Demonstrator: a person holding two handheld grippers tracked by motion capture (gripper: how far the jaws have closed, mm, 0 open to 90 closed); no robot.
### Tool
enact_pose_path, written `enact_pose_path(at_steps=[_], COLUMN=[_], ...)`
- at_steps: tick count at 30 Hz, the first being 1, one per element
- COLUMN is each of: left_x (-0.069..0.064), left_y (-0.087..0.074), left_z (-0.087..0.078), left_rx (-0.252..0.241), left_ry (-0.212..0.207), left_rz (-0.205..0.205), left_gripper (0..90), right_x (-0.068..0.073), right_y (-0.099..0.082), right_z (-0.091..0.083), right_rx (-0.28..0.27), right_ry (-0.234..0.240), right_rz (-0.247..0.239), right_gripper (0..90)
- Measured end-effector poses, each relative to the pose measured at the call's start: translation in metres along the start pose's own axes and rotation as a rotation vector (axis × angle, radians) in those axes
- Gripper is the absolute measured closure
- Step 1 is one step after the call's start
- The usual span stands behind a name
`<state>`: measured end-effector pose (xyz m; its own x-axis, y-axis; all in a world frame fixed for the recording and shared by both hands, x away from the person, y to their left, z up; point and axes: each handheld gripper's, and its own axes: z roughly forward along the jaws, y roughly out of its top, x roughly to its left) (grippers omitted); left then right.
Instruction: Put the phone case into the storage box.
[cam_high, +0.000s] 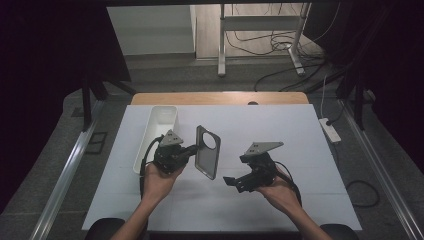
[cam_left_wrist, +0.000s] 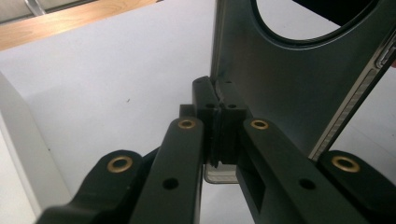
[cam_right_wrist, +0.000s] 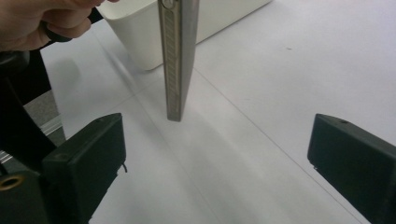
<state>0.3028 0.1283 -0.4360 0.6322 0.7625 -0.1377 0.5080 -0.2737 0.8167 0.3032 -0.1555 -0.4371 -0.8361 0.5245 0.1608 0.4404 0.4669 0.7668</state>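
My left gripper (cam_high: 192, 149), sitting left of centre in the high view, is pinching the edge of a dark grey phone case (cam_high: 207, 151), its jaws pressed together on the thin wall of it; in the left gripper view the two black jaws are meeting in the middle of the frame, clamped on the case's (cam_left_wrist: 280, 88) lower left edge, with the big round camera cutout showing at the top right. I am holding the case up off the white table (cam_high: 260, 125), standing on edge and tilted, just right of the white bin (cam_high: 159, 131) that is lying along the left side of the table. My left hand (cam_high: 159, 177) is cupping the gripper from below. My right gripper (cam_high: 231, 182) is sitting lower and to the right of centre in the high view, apart from the case, with its jaws spread wide and nothing between them. In the right gripper view those two jaws are standing at the lower left and right edges of the frame, and the case (cam_right_wrist: 178, 56) is hanging edge-on at the top centre, beyond them, with the bin (cam_right_wrist: 140, 28) behind it at the upper left
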Motion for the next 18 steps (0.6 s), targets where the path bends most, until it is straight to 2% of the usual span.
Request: enact_pose_path(at_steps=[18], left_x=[0.009], left_y=[0.007], left_z=[-0.002], left_rx=[-0.015], left_ry=[0.014], left_rz=[-0.003], left_gripper=[88.9], right_x=[-0.007], right_y=[-0.012], right_z=[-0.016], right_rx=[0.006], right_ry=[-0.029], right_rz=[0.0], right_gripper=[0.8])
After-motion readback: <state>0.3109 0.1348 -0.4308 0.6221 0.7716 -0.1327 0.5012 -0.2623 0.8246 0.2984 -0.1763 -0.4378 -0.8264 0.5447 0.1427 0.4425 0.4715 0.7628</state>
